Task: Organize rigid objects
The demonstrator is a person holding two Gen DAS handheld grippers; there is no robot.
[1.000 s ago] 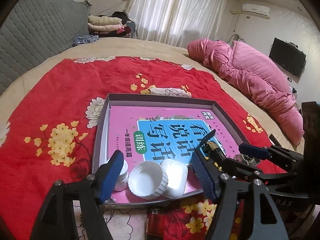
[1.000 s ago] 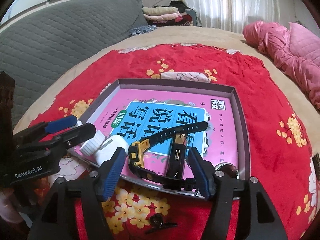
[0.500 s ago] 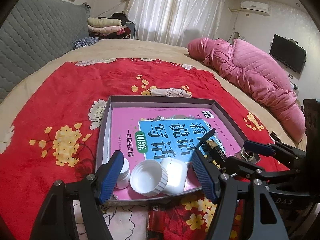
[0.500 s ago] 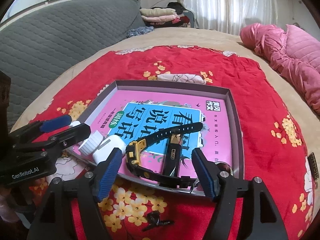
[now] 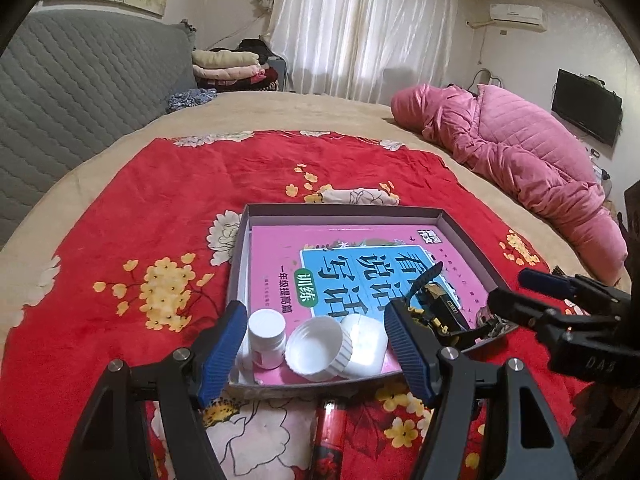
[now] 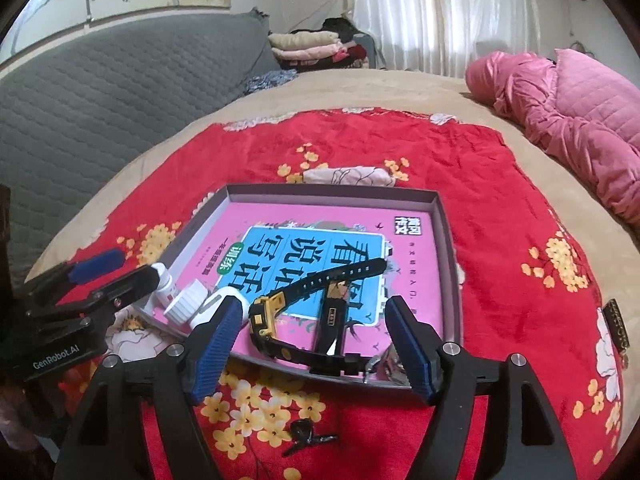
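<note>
a wide bed (image 5: 280, 112) in a tan cover is filling the room, with a grey quilted headboard (image 5: 80, 76) standing along its left side, white curtains (image 5: 360, 28) hanging behind, and a pink quilted duvet (image 5: 520, 160) lying bunched along its right edge. a wall air conditioner (image 5: 518, 16) and a dark television (image 5: 586, 110) are sitting on the right wall. a red floral blanket (image 5: 140, 208) is covering the near part of the bed. a shallow grey tray (image 6: 450, 240) is resting on it, holding a pink book (image 6: 320, 224). a black and yellow watch (image 6: 280, 312) is lying on the book near the tray's front edge, with a white bottle (image 5: 266, 338), a white cap (image 5: 318, 348) and a white case (image 5: 364, 344) sitting in the front left corner. the left gripper (image 5: 316, 348) is hovering with jaws apart, gripping nothing. the right gripper (image 6: 312, 344) is hanging over the watch, jaws opening, pads clear of it.
</note>
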